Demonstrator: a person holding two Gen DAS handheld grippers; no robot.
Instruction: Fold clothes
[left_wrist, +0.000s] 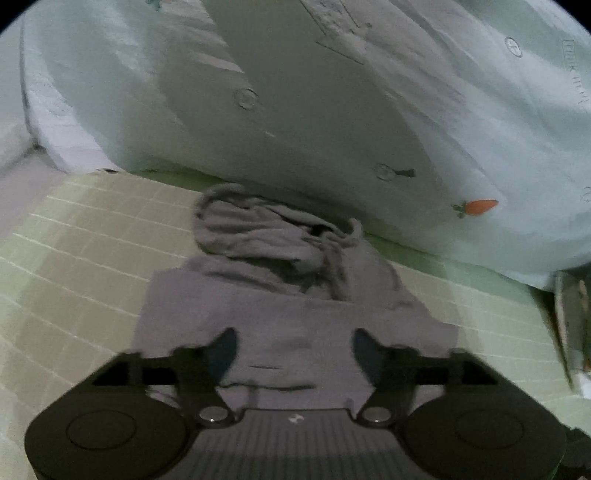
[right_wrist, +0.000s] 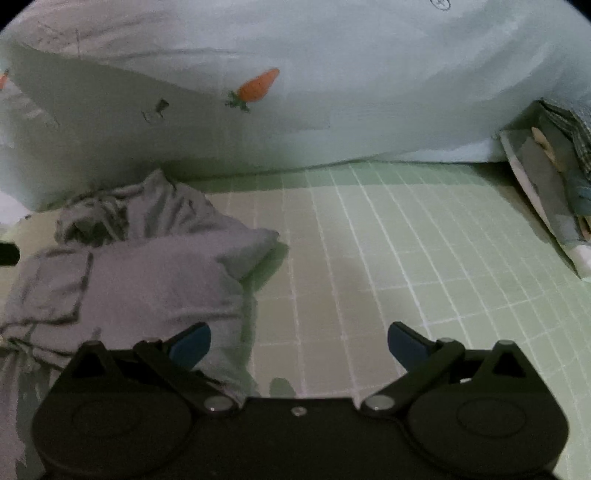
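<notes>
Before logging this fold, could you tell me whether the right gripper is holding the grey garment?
No, the right gripper is open over the green sheet, with the grey garment beside it.

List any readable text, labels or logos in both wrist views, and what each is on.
None can be read.
Outlined lettering on the pale carrot-print bedding, far right of the left wrist view: too blurred and warped to read.
Small circled marks on the same bedding: drawn motifs, not legible text.
Small pale mark on the left tongs body: too small to tell.
Grey hoodie, green checked sheet, patterned item at the right edge: no text visible.
</notes>
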